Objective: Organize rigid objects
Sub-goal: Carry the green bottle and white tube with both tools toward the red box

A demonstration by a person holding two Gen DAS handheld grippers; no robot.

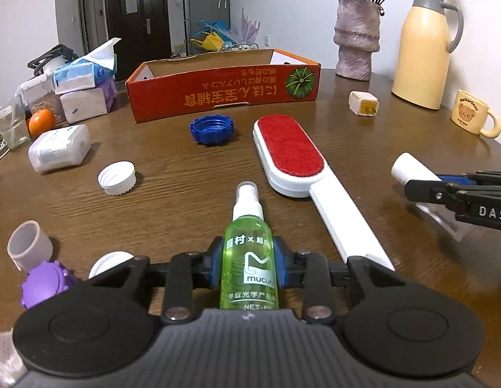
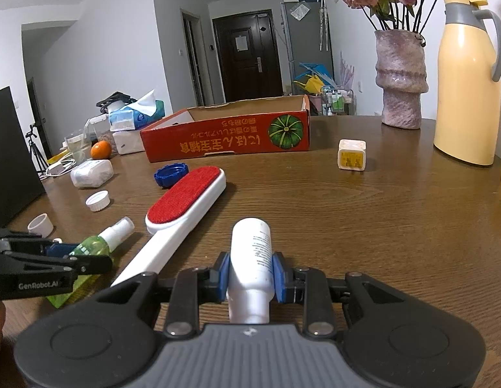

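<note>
My left gripper point(image 1: 249, 266) is shut on a green spray bottle point(image 1: 249, 258), nozzle pointing forward; it also shows in the right wrist view point(image 2: 98, 242). My right gripper point(image 2: 250, 274) is shut on a white bottle point(image 2: 250, 258), seen at the right in the left wrist view point(image 1: 412, 168). A red-and-white lint brush point(image 1: 292, 158) lies between them on the brown table point(image 2: 363, 213). An open orange cardboard box point(image 1: 224, 90) stands at the back. A blue cap point(image 1: 211, 129), a white cap point(image 1: 117, 177) and a white plug adapter point(image 1: 363, 102) lie loose.
A white container point(image 1: 58, 148), a grey tube point(image 1: 28, 245) and a purple cap point(image 1: 45, 283) lie at the left. Tissue packs point(image 1: 85, 80), an orange point(image 1: 41, 122) and a glass point(image 1: 11, 126) crowd the far left. A vase point(image 1: 355, 38), thermos point(image 1: 425, 48) and mug point(image 1: 472, 114) stand at the right.
</note>
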